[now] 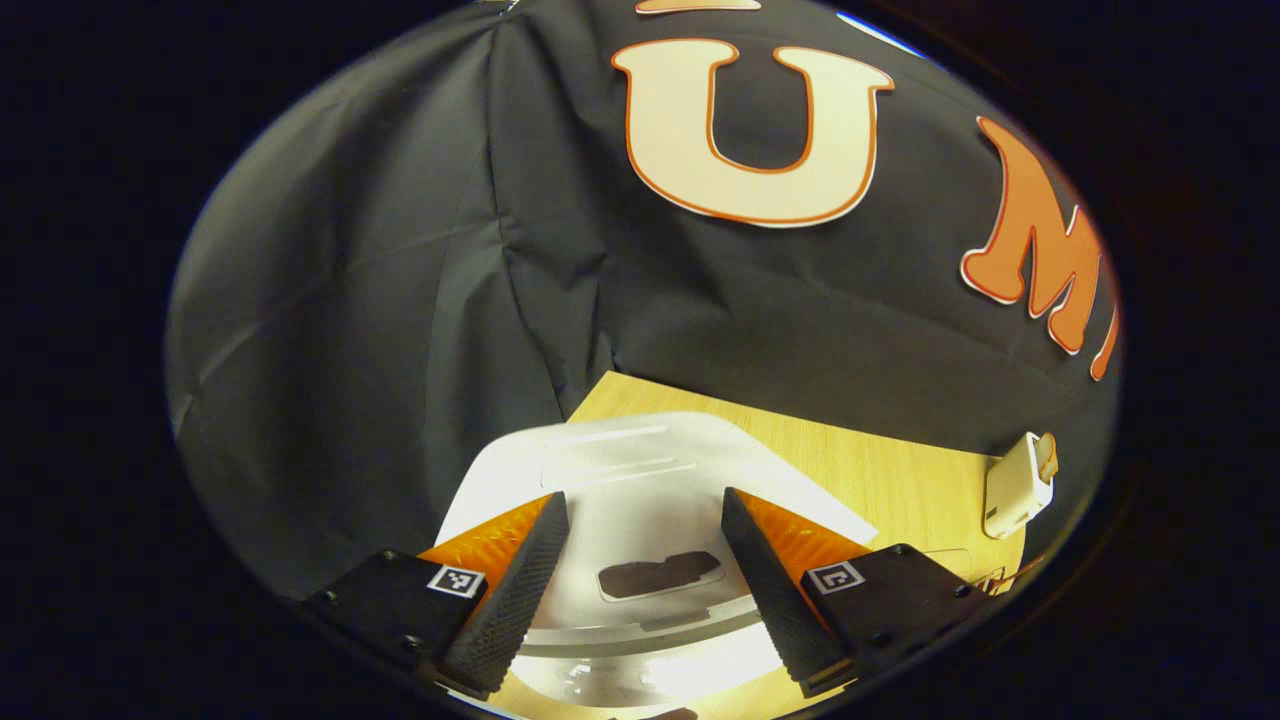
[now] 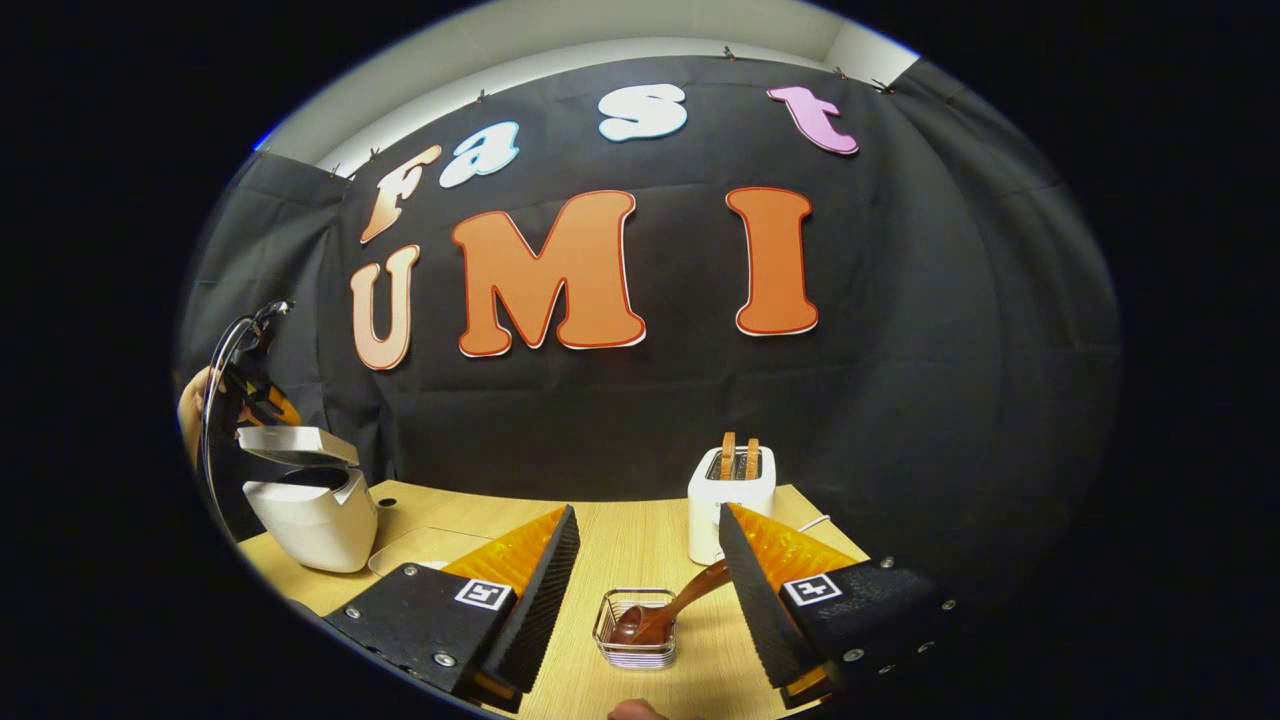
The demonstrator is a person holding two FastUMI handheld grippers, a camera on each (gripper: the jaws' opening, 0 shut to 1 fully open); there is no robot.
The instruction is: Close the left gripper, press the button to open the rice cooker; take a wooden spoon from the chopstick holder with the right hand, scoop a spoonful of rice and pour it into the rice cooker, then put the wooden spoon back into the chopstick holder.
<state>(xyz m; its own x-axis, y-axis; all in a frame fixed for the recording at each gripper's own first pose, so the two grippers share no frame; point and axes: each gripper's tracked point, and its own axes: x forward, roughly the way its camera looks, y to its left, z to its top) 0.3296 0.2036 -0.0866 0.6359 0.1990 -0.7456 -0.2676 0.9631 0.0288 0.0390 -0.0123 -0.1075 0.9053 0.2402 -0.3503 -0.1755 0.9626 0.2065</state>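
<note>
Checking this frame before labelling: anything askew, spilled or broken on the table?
No spill or damage visible. The rice cooker has its lid only part-way up. The wooden spoon sits tilted, bowl down in a small clear container, with its handle sticking out to the right.

No readable text, brand or number stands on any object. The small square black-and-white marker [image 2: 484, 594] on the gripper body is a coded pattern, not lettering.
</note>
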